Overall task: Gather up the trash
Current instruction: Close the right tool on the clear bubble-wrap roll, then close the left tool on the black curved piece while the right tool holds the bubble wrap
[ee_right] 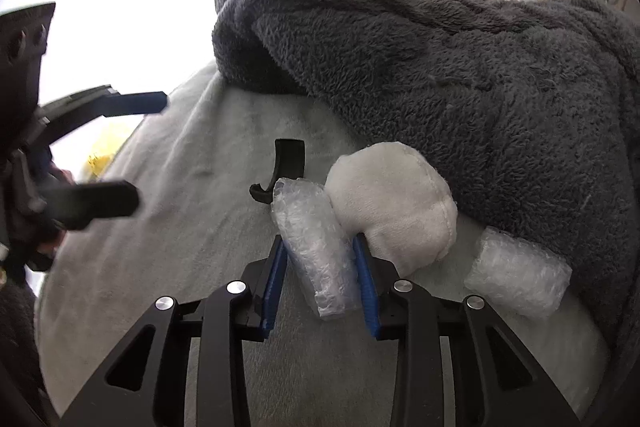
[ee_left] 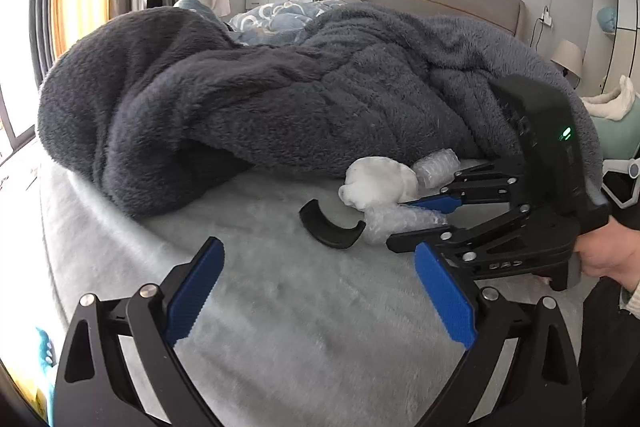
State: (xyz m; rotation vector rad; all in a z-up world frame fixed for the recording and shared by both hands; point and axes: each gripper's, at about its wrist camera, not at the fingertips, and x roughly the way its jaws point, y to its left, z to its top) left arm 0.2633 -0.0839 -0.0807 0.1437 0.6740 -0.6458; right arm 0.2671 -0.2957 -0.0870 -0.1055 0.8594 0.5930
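bubble wrap (ee_right: 316, 251), lying on the bed (ee_right: 180, 227) beside a plush (ee_right: 392, 199), is flanked by the right gripper (ee_right: 320, 279), narrowed to its sides; firm closure, then lifting, is judged next, while the left gripper (ee_left: 316, 303) is held wide.

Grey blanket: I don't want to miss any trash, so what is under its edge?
A second bubble-wrap roll and a white plush lie at the blanket's edge; anything deeper under it is hidden.

Daylight entered from the window (ee_right: 132, 7), which was blown out to white. Soft shadow lay under the grey blanket (ee_left: 224, 115) fold. Strong fisheye bending and dark vignette at the corners. Left gripper (ee_right: 120, 151) appeared motion-blurred in the right wrist view.
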